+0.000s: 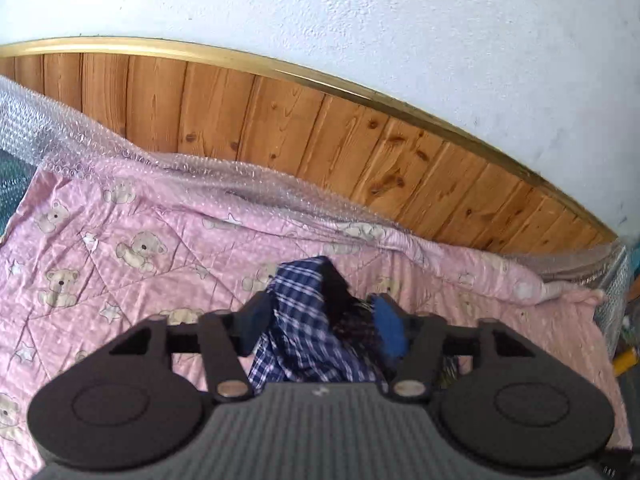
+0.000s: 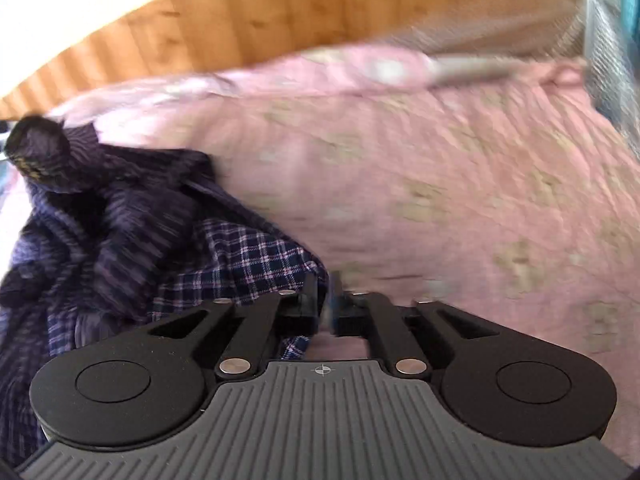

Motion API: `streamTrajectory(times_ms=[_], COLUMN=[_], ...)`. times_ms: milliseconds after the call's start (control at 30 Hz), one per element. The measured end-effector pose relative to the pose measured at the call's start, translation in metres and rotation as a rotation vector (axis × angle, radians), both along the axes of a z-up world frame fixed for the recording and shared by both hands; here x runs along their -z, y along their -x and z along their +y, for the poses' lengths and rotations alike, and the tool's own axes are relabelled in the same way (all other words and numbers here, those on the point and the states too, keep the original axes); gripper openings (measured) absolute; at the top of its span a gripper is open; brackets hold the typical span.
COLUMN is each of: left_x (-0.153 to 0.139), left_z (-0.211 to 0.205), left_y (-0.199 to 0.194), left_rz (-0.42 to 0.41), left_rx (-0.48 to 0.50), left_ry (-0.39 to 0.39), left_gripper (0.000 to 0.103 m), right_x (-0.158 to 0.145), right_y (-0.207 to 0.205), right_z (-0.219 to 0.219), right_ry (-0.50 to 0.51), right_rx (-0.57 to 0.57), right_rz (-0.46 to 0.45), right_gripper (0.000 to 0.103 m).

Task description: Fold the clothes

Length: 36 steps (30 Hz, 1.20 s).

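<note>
A navy and white plaid shirt (image 1: 304, 312) lies bunched on a pink quilt (image 1: 140, 240) printed with teddy bears. My left gripper (image 1: 322, 320) stands open and wide, with the raised bunch of shirt loose between its fingers and a dark patterned fold beside the blue pad (image 1: 388, 332). In the blurred right wrist view the same shirt (image 2: 248, 256) spreads to the left over the quilt (image 2: 440, 200), and a dark lump (image 2: 40, 152) rises at its far end. My right gripper (image 2: 326, 300) has only a narrow gap between its jaws. The shirt's edge lies against its left finger (image 2: 310, 300); no pinch shows.
A wood-panelled wall (image 1: 320, 132) with a brass trim runs behind the bed, below white plaster (image 1: 360, 20). Bubble wrap (image 1: 60, 136) lines the quilt's far edge. At the right edge are a wrapped frame (image 1: 612, 280) and a yellow object (image 1: 626, 360).
</note>
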<state>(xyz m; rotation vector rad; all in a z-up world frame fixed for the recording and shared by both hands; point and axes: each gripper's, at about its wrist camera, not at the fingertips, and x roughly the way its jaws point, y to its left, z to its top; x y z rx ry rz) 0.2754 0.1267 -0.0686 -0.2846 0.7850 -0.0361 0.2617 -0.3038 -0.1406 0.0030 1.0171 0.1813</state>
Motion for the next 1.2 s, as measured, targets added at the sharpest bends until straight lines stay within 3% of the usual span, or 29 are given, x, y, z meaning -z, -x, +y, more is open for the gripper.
streamTrajectory(times_ms=[33, 133, 167, 233, 267, 400, 500, 533, 600, 633, 667, 700, 800, 867, 900, 1000, 1067, 1133, 1200], left_x=[0.006, 0.041, 0.054, 0.075, 0.08, 0.082, 0.09, 0.099, 0.114, 0.117, 0.114, 0.106, 0.067, 0.048, 0.049, 0.076, 0.084, 0.077, 0.063], left_z=[-0.004, -0.019, -0.025, -0.039, -0.043, -0.056, -0.06, -0.059, -0.056, -0.048, -0.037, -0.022, 0.034, 0.076, 0.097, 0.139, 0.131, 0.108, 0.079], left_y=[0.014, 0.051, 0.06, 0.065, 0.064, 0.048, 0.024, 0.016, 0.001, 0.001, 0.006, 0.014, 0.045, 0.061, 0.064, 0.054, 0.043, 0.039, 0.04], left_rz=[0.018, 0.112, 0.15, 0.206, 0.209, 0.17, 0.179, 0.209, 0.269, 0.289, 0.279, 0.254, 0.183, 0.18, 0.207, 0.346, 0.38, 0.354, 0.283], left_rx=[0.031, 0.118, 0.138, 0.14, 0.13, 0.065, -0.002, -0.024, -0.067, -0.09, -0.118, -0.132, -0.191, -0.256, -0.281, -0.279, -0.232, -0.165, -0.111], left_ry=[-0.02, -0.075, -0.093, -0.114, -0.106, 0.021, 0.112, 0.111, 0.114, 0.129, 0.148, 0.166, 0.161, 0.05, 0.018, 0.034, -0.055, -0.172, -0.295], left_gripper=[0.073, 0.074, 0.074, 0.074, 0.074, 0.08, 0.086, 0.082, 0.005, 0.001, 0.0, 0.0, 0.0, 0.0, 0.001, 0.004, 0.004, 0.011, 0.031], right_x=[0.003, -0.004, -0.008, -0.011, -0.01, -0.001, 0.017, 0.023, 0.038, 0.046, 0.053, 0.057, 0.047, 0.039, 0.04, 0.063, 0.072, 0.058, 0.036], right_y=[-0.007, -0.008, -0.01, -0.024, -0.034, -0.083, -0.124, -0.134, -0.153, -0.162, -0.17, -0.178, -0.196, -0.21, -0.216, -0.236, -0.235, -0.223, -0.2], right_z=[-0.005, 0.003, 0.007, 0.024, 0.038, 0.1, 0.146, 0.16, 0.184, 0.193, 0.198, 0.198, 0.17, 0.142, 0.131, 0.11, 0.113, 0.113, 0.116], right_ry=[0.019, 0.165, 0.152, 0.09, 0.074, 0.03, 0.032, 0.035, 0.04, 0.042, 0.039, 0.035, -0.019, -0.049, -0.035, -0.022, 0.034, 0.02, 0.027], right_rx=[-0.02, -0.079, -0.109, -0.177, -0.221, -0.372, -0.464, -0.495, -0.551, -0.577, -0.6, -0.609, -0.533, -0.437, -0.402, -0.316, -0.335, -0.368, -0.459], right_rz=[0.033, -0.048, -0.064, -0.095, -0.11, -0.158, -0.172, -0.173, -0.167, -0.153, -0.108, -0.072, -0.111, -0.127, -0.125, -0.014, 0.016, -0.036, -0.146], right_gripper=[0.027, 0.031, 0.033, 0.048, 0.055, 0.065, 0.066, 0.066, 0.061, 0.055, 0.016, 0.0, 0.0, 0.0, 0.0, 0.002, 0.013, 0.019, 0.04])
